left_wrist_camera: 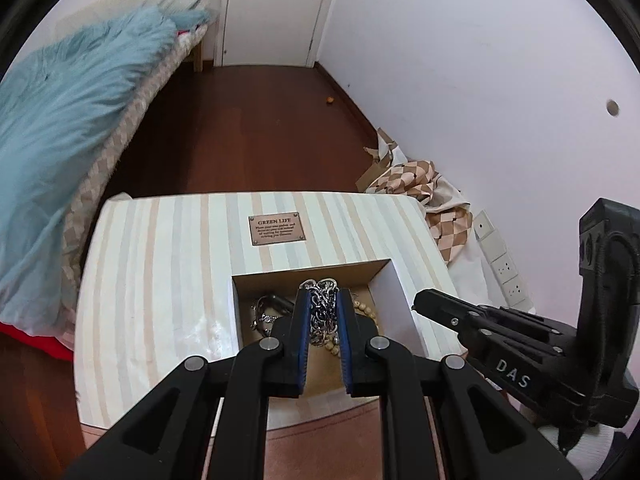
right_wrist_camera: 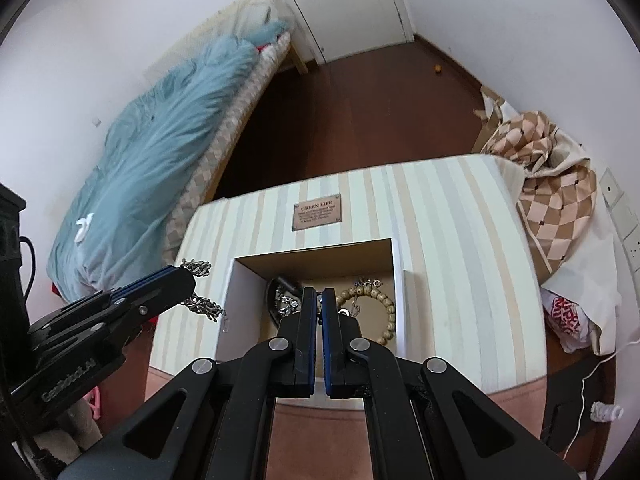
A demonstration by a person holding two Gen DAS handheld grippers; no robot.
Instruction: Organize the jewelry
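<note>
A striped box [left_wrist_camera: 160,280] with a "GREEN LIFE" plaque has a rectangular well in its top. My left gripper [left_wrist_camera: 323,292] hangs over that well, shut on a bunched silver chain [left_wrist_camera: 322,314]. In the right wrist view the left gripper [right_wrist_camera: 188,280] is at the left, with the chain [right_wrist_camera: 204,306] sticking out above and below its pads. My right gripper [right_wrist_camera: 319,292] is shut above the well, and I see nothing held in it. In the well lie a beaded bracelet [right_wrist_camera: 386,312], a dark item [right_wrist_camera: 282,286] and small silver pieces [right_wrist_camera: 289,303].
A bed with a blue fluffy blanket [left_wrist_camera: 60,128] runs along the left. Checked cloth [right_wrist_camera: 560,200] is heaped against the right wall beside wall sockets [left_wrist_camera: 508,272]. Dark wooden floor [left_wrist_camera: 260,120] leads to a white door [left_wrist_camera: 276,8].
</note>
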